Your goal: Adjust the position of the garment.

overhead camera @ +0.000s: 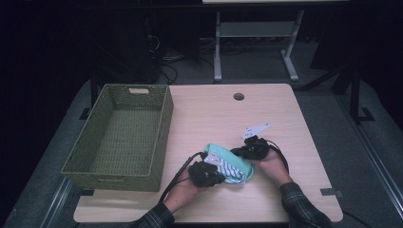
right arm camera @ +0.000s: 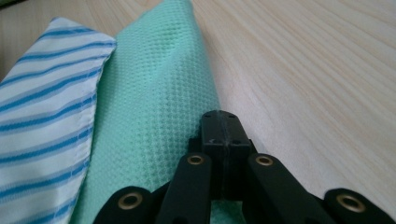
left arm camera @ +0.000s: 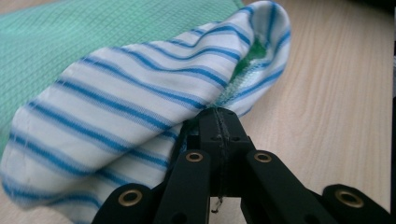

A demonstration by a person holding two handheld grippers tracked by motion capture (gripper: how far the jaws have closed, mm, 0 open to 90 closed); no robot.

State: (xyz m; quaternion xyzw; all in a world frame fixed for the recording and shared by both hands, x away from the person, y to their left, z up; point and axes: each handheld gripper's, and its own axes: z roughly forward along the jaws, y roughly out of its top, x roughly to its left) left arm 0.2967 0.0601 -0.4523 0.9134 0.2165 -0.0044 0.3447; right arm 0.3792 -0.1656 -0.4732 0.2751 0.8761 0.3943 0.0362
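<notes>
Both grippers pinch cloth: our left gripper [left arm camera: 218, 122] the striped cloth [left arm camera: 116, 116], our right gripper [right arm camera: 223, 127] the green cloth [right arm camera: 154, 112]. Bundle lies on desk [overhead camera: 285, 199]; wicker basket [overhead camera: 157, 142] at nine o'clock, left nearer.

Basket [overhead camera: 121, 137] on tabletop [overhead camera: 266, 114] left side; folded cloth [overhead camera: 228, 166] just right of it, near front edge, between 2 claws.
</notes>
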